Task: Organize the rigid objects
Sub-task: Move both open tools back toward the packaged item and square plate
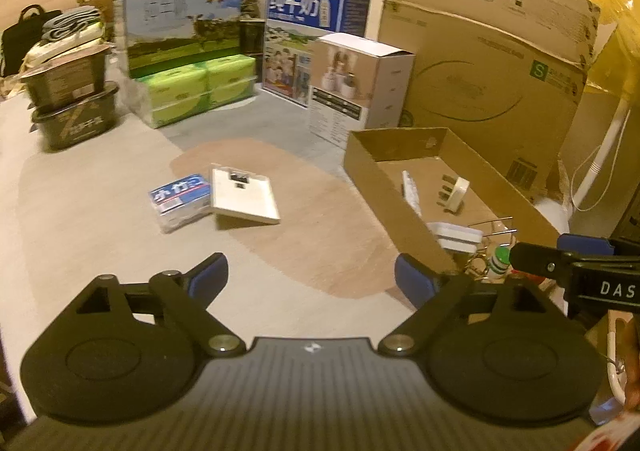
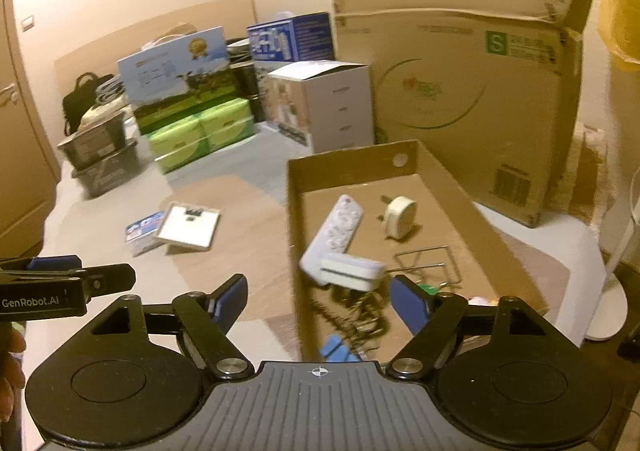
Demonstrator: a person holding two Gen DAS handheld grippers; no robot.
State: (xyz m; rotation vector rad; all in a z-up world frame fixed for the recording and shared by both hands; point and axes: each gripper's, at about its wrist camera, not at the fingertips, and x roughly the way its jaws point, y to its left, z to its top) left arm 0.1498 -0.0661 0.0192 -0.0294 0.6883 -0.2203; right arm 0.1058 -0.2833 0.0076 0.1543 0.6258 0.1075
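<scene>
Both tongs, left (image 1: 310,275) and right (image 2: 318,301), gape wide and empty; white card (image 1: 245,195) leans tilted on blue pack (image 1: 180,201) on tabletop left of tray (image 1: 384,187): likely light, stiff, slick, so pinch its raised edge.

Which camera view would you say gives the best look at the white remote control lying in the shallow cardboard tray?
The right wrist view: the remote control lies face up on the tray floor, its full length and buttons visible. In the left wrist view the tray's near wall hides most of the remote control, leaving only a thin edge-on strip.
</scene>
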